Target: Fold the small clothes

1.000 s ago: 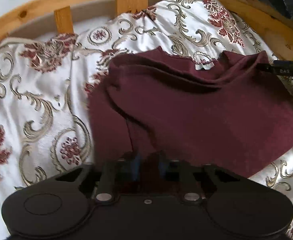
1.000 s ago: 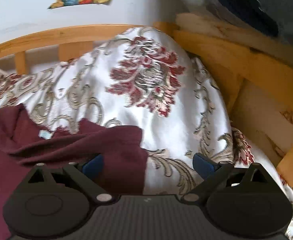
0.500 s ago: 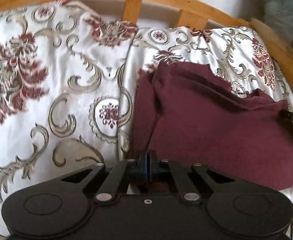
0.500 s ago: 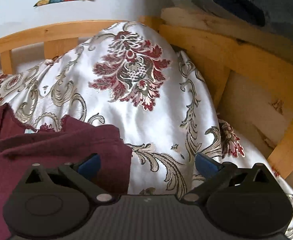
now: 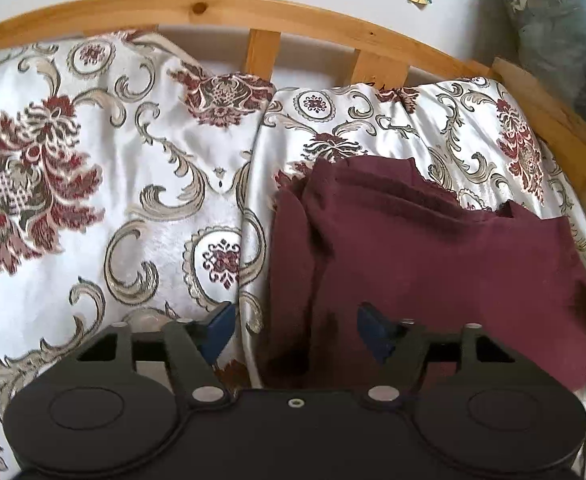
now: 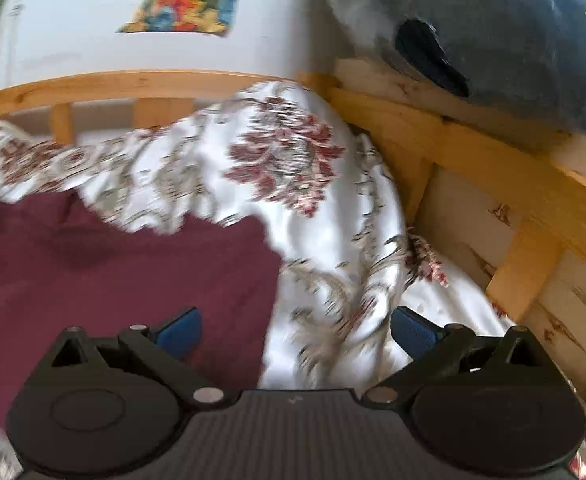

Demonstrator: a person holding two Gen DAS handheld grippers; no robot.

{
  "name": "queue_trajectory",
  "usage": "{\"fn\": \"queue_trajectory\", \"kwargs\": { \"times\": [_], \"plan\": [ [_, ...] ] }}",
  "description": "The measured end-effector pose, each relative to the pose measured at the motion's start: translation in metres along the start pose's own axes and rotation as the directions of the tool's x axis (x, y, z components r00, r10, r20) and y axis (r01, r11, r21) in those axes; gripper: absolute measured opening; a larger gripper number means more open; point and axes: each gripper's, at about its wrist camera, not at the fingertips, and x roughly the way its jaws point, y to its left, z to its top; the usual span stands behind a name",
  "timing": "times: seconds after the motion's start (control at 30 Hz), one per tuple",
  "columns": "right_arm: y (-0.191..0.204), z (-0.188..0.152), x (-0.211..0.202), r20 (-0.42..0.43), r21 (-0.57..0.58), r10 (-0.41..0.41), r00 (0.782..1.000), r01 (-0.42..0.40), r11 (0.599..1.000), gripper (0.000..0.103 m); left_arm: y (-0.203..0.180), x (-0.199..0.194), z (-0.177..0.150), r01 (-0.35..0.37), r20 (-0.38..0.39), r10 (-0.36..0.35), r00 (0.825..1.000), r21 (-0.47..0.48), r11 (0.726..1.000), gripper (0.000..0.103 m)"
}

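A dark maroon garment (image 5: 433,256) lies folded on the patterned satin bedspread (image 5: 133,184), right of the middle in the left wrist view. My left gripper (image 5: 297,332) is open and empty, just above the garment's near left edge. In the right wrist view the garment (image 6: 113,264) fills the left side. My right gripper (image 6: 297,332) is open and empty over the garment's right edge and the bedspread (image 6: 333,216).
A wooden bed rail (image 5: 253,12) runs along the back, and a wooden side frame (image 6: 493,176) stands at the right. A grey-blue bundle in plastic (image 6: 513,40) rests above that frame. A white wall with colourful pictures (image 6: 181,4) is behind.
My left gripper was shut on the garment's near edge and has opened, letting it go. The right gripper stayed open and lifted back from the garment's corner.
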Motion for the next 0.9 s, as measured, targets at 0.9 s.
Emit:
{"fn": "queue_trajectory", "kwargs": {
  "times": [0.9],
  "plan": [
    [0.051, -0.075, -0.04, 0.04, -0.069, -0.195, 0.98, 0.197, 0.978, 0.103, -0.001, 0.07, 0.045, -0.106, -0.031, 0.106, 0.994, 0.001, 0.994, 0.096]
  ]
}}
